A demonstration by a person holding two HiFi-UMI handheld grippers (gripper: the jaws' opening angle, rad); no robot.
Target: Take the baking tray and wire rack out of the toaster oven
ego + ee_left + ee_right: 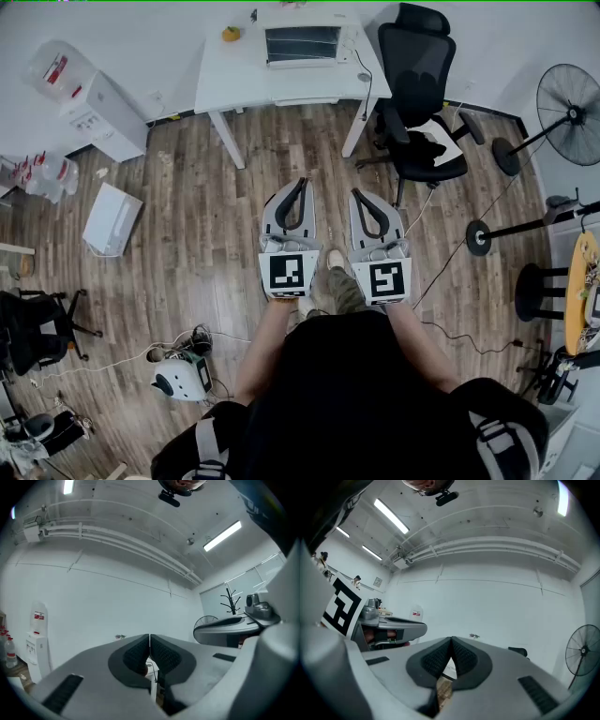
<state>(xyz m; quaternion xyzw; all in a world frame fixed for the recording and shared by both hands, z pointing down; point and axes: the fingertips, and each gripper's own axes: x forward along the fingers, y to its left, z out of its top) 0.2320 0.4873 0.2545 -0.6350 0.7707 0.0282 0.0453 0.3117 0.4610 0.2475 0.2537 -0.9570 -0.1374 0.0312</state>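
Head view: toaster oven (pixel 302 44) well beyond right gripper (pixel 362 195).

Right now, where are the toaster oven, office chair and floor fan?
White toaster oven (pixel 302 44): head view, glass door.
Black office chair (pixel 415 64): head view, backrest.
Black floor fan (pixel 573 114): head view, grille.

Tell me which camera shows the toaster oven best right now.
The head view: the toaster oven sits in full sight on the white table, its front facing the camera. Neither gripper view shows it: the shut fingers fill the foreground, with only wall and ceiling beyond.
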